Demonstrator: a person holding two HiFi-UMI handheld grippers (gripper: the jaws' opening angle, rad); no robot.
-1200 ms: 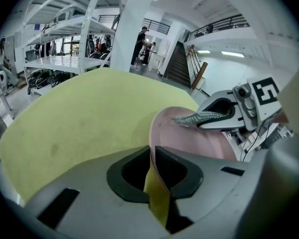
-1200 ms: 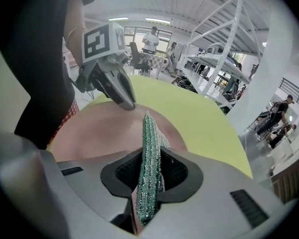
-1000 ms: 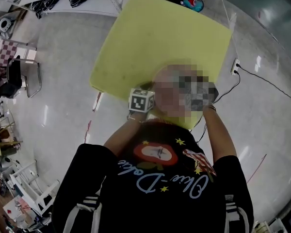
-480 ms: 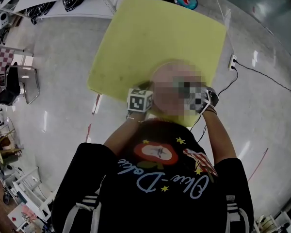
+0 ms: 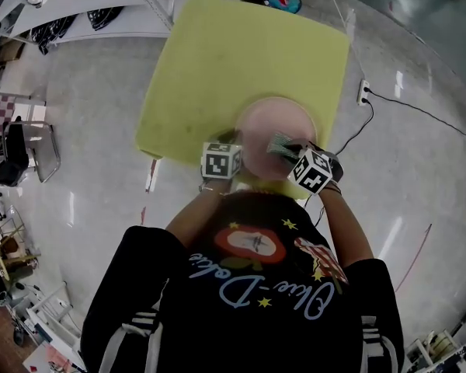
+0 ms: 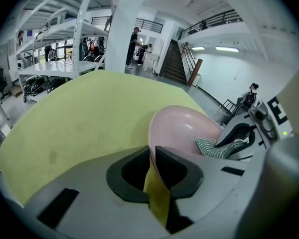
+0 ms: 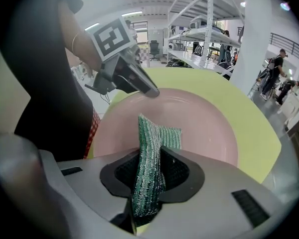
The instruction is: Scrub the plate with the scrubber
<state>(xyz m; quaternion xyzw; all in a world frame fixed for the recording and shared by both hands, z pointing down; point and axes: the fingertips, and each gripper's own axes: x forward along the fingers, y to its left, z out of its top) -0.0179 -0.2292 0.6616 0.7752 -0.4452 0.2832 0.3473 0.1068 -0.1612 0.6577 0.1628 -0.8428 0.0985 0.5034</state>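
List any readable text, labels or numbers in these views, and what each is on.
"E": on the right gripper body, at the edge of the left gripper view; anything after it is cut off.
Shirt: cursive print, upside down in the head view, not surely readable.
Left cube, right cube: square marker patterns only, no letters.
Nothing else readable.

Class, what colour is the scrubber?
The scrubber is green with silvery stripes, clearest in the right gripper view.

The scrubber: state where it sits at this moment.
In the right gripper view, the green scrubber is clamped in the right tool, over the pink plate on the yellow table.
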